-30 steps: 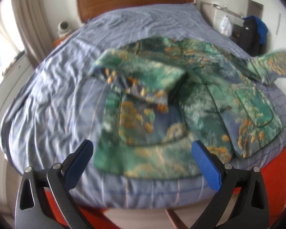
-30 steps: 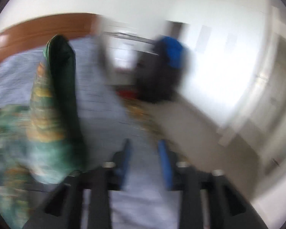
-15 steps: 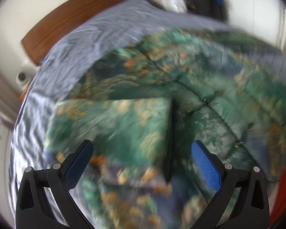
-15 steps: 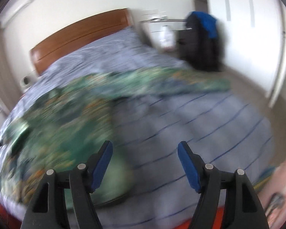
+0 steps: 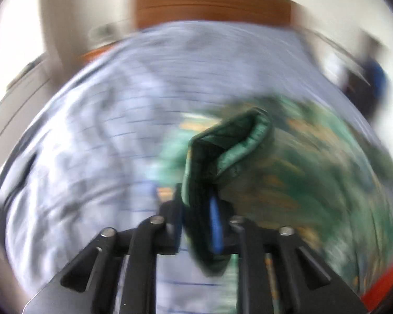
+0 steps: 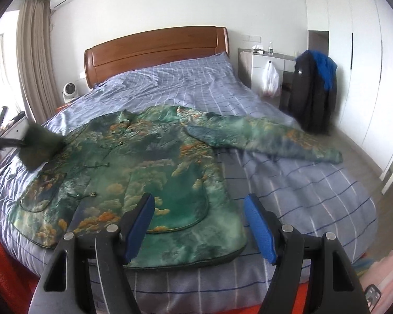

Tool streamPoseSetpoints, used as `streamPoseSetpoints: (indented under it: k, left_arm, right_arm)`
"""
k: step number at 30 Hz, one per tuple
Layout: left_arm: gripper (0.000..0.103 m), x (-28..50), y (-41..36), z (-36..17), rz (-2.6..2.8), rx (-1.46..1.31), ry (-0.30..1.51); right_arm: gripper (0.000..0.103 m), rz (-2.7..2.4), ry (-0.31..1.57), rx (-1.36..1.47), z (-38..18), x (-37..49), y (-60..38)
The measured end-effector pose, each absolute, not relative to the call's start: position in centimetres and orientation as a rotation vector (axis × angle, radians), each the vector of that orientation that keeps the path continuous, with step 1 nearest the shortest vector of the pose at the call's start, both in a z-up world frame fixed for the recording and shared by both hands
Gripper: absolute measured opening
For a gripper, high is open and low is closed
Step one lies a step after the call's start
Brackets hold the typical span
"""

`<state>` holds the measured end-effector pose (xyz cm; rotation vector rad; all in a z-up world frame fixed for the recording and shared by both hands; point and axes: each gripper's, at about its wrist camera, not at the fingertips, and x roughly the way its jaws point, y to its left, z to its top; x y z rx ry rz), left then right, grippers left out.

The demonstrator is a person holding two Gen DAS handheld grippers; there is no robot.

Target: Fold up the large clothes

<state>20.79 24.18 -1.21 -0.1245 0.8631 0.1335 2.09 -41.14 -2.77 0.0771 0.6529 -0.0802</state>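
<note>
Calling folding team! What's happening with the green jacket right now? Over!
Left gripper shut on jacket sleeve, lifted. Right gripper open, empty. Jacket flat on bed, other sleeve spread out. Nothing blocking.

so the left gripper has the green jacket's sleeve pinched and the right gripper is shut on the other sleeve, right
Not quite. The left gripper does pinch a fold of the green jacket, but the right gripper is open and holds nothing; the other sleeve lies spread on the bed, as the right wrist view shows.
</note>
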Motion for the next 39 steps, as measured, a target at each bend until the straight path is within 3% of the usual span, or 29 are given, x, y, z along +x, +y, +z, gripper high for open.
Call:
streamPoseSetpoints:
  k: [1, 2, 5, 7, 10, 12, 19, 20, 22, 23, 24, 25, 26, 27, 34, 39]
  left_arm:
    - [0.039, 20.5, 26.9, -1.4, 0.211, -0.159, 0.863]
    - [0.051, 19.7, 30.7, -2.0, 0.337, -0.19, 0.866]
    - [0.053, 15.3, 39.2, -4.1, 0.611, -0.26, 0.892]
    - [0.053, 11.5, 40.8, -5.1, 0.561, -0.383, 0.901]
    - [0.061, 8.5, 36.1, -6.2, 0.273, -0.411, 0.964]
    - [0.092, 7.7, 30.3, -7.6, -0.003, -0.427, 1.026]
    - [0.094, 9.1, 18.1, -12.5, -0.232, -0.235, 1.157]
    - [0.093, 9.3, 17.4, -13.0, -0.248, -0.235, 1.17]
    - [0.068, 9.6, 17.1, -13.6, -0.289, -0.25, 1.189]
    - [0.033, 9.9, 16.8, -13.8, -0.304, -0.241, 1.215]
    - [0.019, 9.9, 16.5, -13.9, -0.306, -0.225, 1.216]
    - [0.016, 9.7, 16.1, -13.4, -0.306, -0.215, 1.205]
    - [0.013, 9.4, 15.9, -13.1, -0.31, -0.215, 1.197]
    - [0.012, 9.2, 16.0, -12.5, -0.314, -0.226, 1.19]
    - [0.012, 6.8, 18.4, -9.2, -0.334, -0.304, 1.172]
    - [0.012, 5.8, 18.2, -12.9, -0.286, -0.287, 1.236]
  right_arm:
    - [0.071, -0.082, 0.657, 0.086, -2.8, 2.1, -41.2]
    - [0.071, -0.083, 0.661, 0.097, -2.9, 2.3, -41.4]
    - [0.073, -0.07, 0.691, 0.177, -3.5, 2.8, -42.7]
    - [0.076, -0.062, 0.738, 0.257, -4.2, 3.5, -44.4]
    - [0.081, -0.06, 0.806, 0.329, -5.4, 4.6, -46.8]
    - [0.083, -0.045, 0.861, 0.366, -6.5, 5.5, -48.2]
    - [0.083, 0.119, 1.11, 0.452, -11.9, 9.4, -49.8]
    - [0.083, 0.112, 1.13, 0.444, -12.4, 9.7, -49.6]
    - [0.082, 0.179, 1.157, 0.454, -13.1, 10.3, -48.6]
    - [0.074, 0.201, 1.174, 0.446, -13.4, 10.5, -48.2]
    - [0.059, 0.199, 1.19, 0.422, -13.6, 10.7, -47.8]
    - [0.048, 0.175, 1.204, 0.37, -13.6, 10.9, -47.1]
    - [0.024, 0.165, 1.202, 0.352, -13.3, 10.9, -46.8]
    - [0.016, 0.169, 1.196, 0.357, -12.8, 10.9, -46.6]
    - [0.014, 0.207, 1.121, 0.339, -6.4, 9.1, -46.1]
    - [0.014, 0.162, 1.18, 0.329, -9.0, 8.2, -47.1]
